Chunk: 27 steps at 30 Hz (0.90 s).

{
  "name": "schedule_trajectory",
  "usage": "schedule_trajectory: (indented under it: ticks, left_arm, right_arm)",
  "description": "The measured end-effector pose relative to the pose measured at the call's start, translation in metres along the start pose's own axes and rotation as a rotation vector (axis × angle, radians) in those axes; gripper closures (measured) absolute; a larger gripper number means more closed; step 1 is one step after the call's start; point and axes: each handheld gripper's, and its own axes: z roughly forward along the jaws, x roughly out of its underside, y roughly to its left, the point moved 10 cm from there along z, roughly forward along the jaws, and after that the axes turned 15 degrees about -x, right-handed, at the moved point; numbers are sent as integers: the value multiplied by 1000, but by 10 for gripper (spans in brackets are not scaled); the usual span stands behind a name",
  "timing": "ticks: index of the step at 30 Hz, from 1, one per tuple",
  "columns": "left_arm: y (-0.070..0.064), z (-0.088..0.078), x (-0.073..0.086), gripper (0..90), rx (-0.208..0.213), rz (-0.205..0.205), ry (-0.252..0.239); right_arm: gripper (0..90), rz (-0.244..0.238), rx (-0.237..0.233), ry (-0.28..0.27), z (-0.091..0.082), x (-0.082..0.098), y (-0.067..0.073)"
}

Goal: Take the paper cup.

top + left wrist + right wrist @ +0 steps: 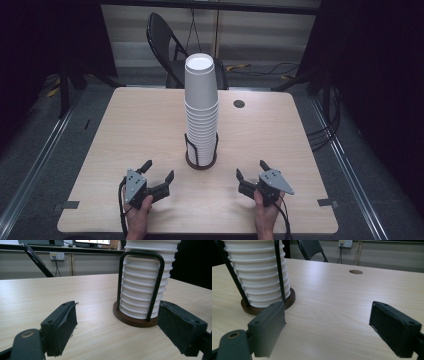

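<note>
- The cup stack (201, 107) stands in a wire holder (201, 150) at the middle of the table (125, 130), its round wooden base (132, 319) flat on the top.
- The stack's long axis is upright. The cups sit upside down, closed bottoms pointing up, rims down toward the base.
- The left gripper (159, 173) rests at the near left, jaws spread wide with nothing between them. In the left gripper view the stack is ahead and to the right of its jaws.
- The right gripper (251, 171) rests at the near right, jaws also wide and empty. In the right gripper view the stack is ahead and to the left.
- Both stay near the stack, not touching it.
- My judgement: this is the start, before any reach.
- The next move likely calls for one gripper to rise to the top cup (200, 80), close on its wall and lift straight up, perhaps while the other steadies the holder.
- A chair (167, 42) stands beyond the far edge.
</note>
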Motion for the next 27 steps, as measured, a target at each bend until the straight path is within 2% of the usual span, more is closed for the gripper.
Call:
schedule_trajectory:
  ticks: [4,14,16,23,27]
  left_arm:
    - [-1,0,0,161,-1,12,3]
    - [-1,1,1,162,0,20,12]
    - [-1,1,0,162,2,8,6]
    - [-2,2,1,162,10,9,25]
    - [-2,2,1,162,11,7,22]
  right_arm:
    - [130,18,5,-5,0,0,-2]
    - [131,6,13,35,3,2,-3]
    - [131,9,-15,33,3,2,0]
    - [134,37,-57,21,3,-4,5]
    - [142,34,-79,10,2,-12,9]
